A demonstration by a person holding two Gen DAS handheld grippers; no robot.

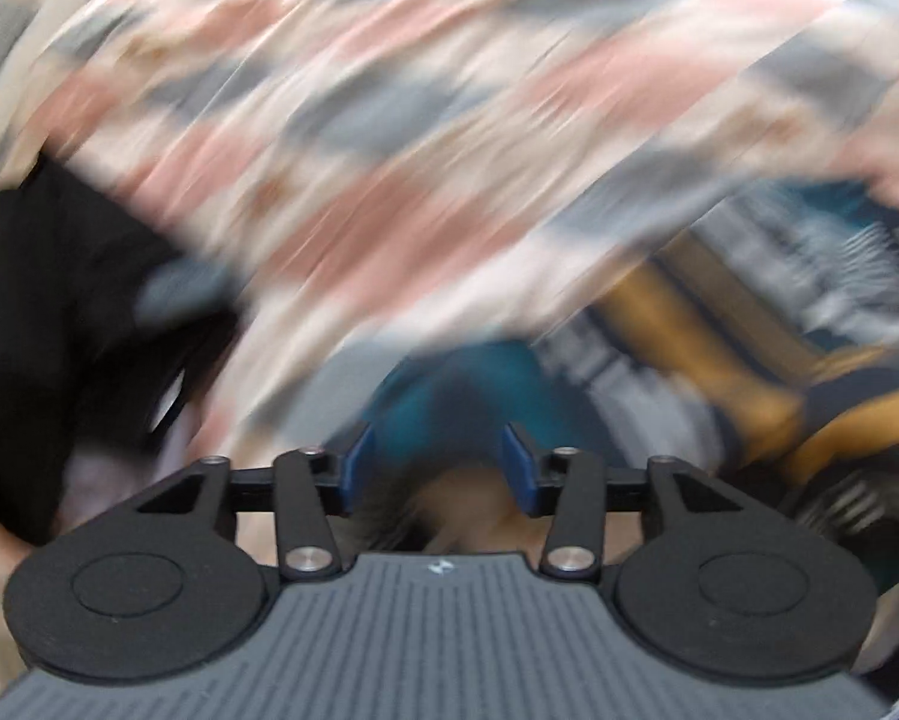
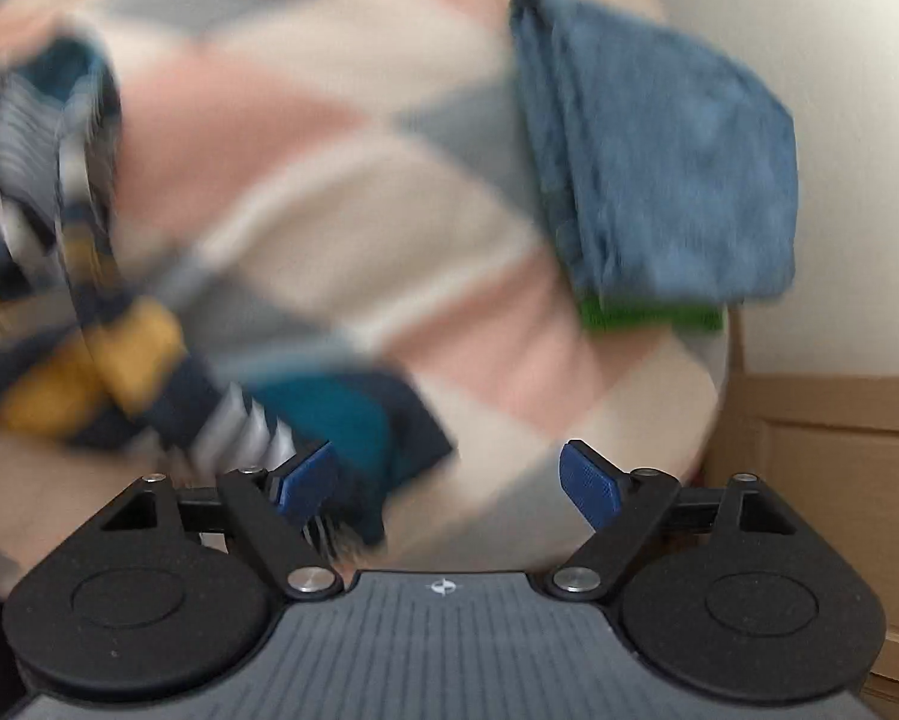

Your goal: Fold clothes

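Left wrist view first: everything past my left claw (image 1: 437, 468) is smeared with blur. Its blue pads (image 1: 518, 468) stand partly apart with nothing pinched between them; teal cloth shows through the gap, but whether it touches the pads I cannot tell. That cloth belongs to the striped garment (image 1: 719, 324), banded in teal, mustard, navy and white, lying crumpled over the pink-and-grey checked cover (image 1: 359, 120). A black garment (image 1: 59, 300) sits at the left edge. My worry on this side is closing blind, since with so much blur I could pinch the checked cover along with the garment.

Right wrist view next: my right claw (image 2: 449, 483) is spread wide and empty. The striped garment (image 2: 119, 360) lies bunched to the left, one corner just under the left pad. A folded blue cloth (image 2: 659, 150) rests on something green (image 2: 647, 315) at the cover's far right edge, close to a cardboard box (image 2: 839, 480). The risks I judge here are a loose, uneven heap that folds crooked, and a fast sweep that could knock the finished stack off the edge.
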